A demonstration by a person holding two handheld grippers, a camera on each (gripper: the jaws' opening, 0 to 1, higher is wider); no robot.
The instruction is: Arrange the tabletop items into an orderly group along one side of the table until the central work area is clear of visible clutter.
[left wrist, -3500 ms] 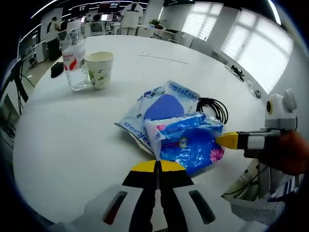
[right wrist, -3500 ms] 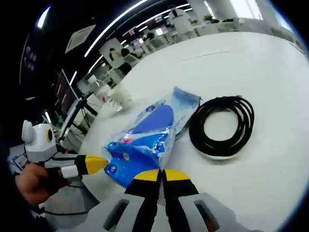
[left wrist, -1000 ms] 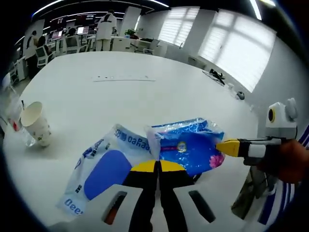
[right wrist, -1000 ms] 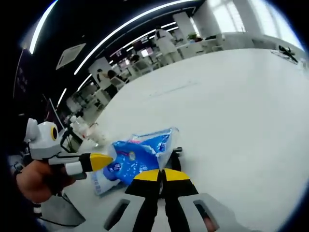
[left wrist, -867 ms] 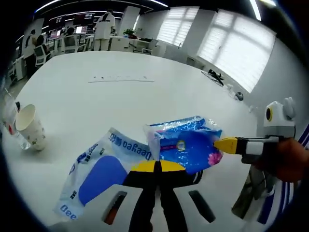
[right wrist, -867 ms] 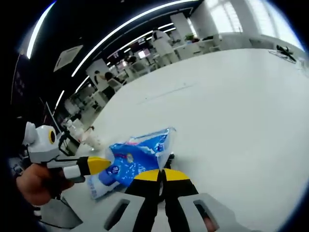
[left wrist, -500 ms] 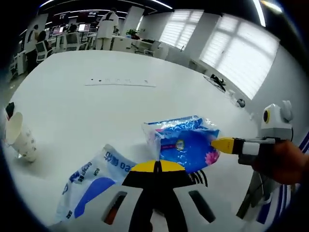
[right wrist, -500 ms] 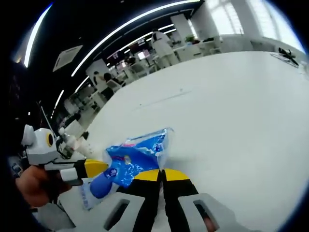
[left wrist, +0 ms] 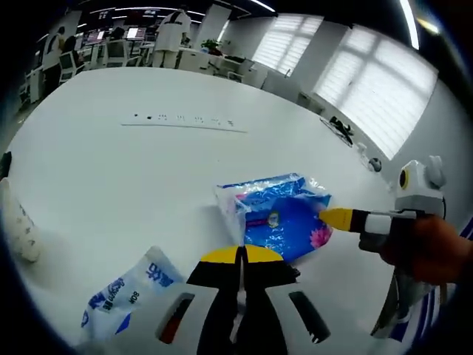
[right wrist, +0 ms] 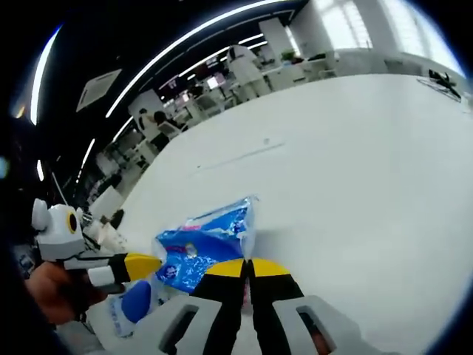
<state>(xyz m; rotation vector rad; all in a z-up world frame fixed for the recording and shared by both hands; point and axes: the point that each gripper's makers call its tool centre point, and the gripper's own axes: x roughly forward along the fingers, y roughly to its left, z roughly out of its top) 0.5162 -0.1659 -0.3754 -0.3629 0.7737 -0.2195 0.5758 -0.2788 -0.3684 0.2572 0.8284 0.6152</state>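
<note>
Left gripper view:
- left gripper [left wrist: 240, 255]: I'm seeing its yellow-tipped jaws pressed together at 6 o'clock, pinching the near edge of the blue tissue pack [left wrist: 277, 211].
- blue tissue pack: it's sitting just past centre, towards 4 o'clock, held between both tools over the white table [left wrist: 148, 155].
- right gripper [left wrist: 338, 219]: it's coming in from 3 o'clock with a hand [left wrist: 429, 251] behind it, yellow tip touching the pack's far side. Can't tell from this angle how the jaws are standing.
- white-and-blue pouch [left wrist: 122, 296]: lying flat at 7 o'clock, apart from the pack.
- paper cup [left wrist: 18, 229]: on its side near 9 o'clock, pretty blurry.

Right gripper view:
- right gripper [right wrist: 247, 266]: jaws are closed at 6 o'clock, clamping a corner of the blue tissue pack [right wrist: 203, 244].
- blue tissue pack: I'm seeing it stretching from centre towards 8 o'clock, over the white table [right wrist: 355, 170].
- left gripper [right wrist: 137, 265]: poking in from 8 o'clock, yellow tip against the pack's other end.
- white-and-blue pouch [right wrist: 133, 303]: peeking out at 7 o'clock under that tip.
</note>
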